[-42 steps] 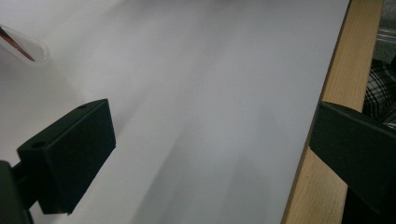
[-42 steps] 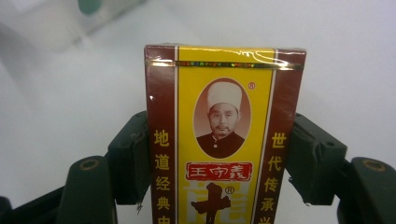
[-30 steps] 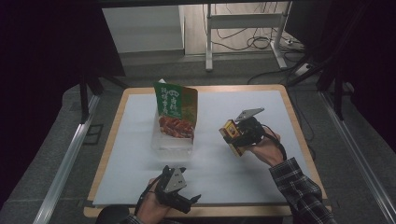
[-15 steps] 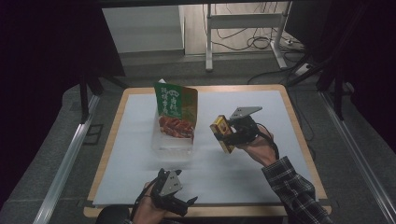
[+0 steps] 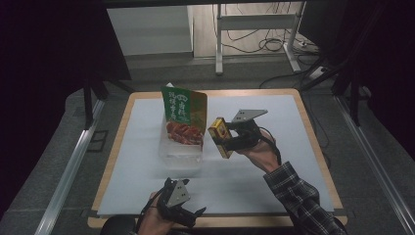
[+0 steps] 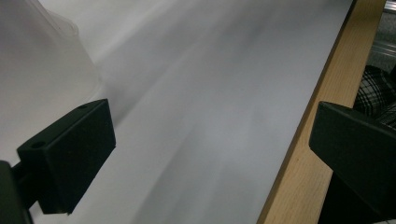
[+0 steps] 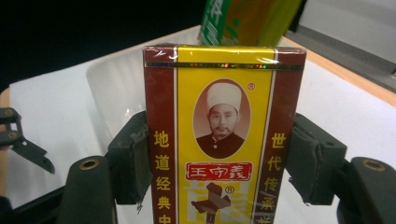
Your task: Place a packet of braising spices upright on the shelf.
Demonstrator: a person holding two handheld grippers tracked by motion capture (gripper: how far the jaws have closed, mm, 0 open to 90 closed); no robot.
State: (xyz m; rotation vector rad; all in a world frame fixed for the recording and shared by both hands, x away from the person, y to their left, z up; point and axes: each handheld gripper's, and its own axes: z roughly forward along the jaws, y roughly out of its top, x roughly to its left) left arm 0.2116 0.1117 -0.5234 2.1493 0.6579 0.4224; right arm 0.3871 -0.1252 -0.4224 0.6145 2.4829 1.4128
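Observation:
My right gripper is shut on a yellow and dark red box and holds it in the air just right of a clear plastic container. In the right gripper view the box stands upright with both pads pressed on its sides. A green and orange food pouch stands upright in the container. Near the table's front edge my left gripper stands open, low over the white mat; its two black jaws are wide apart in the left gripper view, with nothing between them.
A white mat covers most of the wooden table. The container's clear wall is close to my left gripper. Dark floor, metal rails and a desk frame with cables lie beyond the table.
My right gripper has carried the box left and a little up, toward the container. The left gripper has stayed near the front edge.

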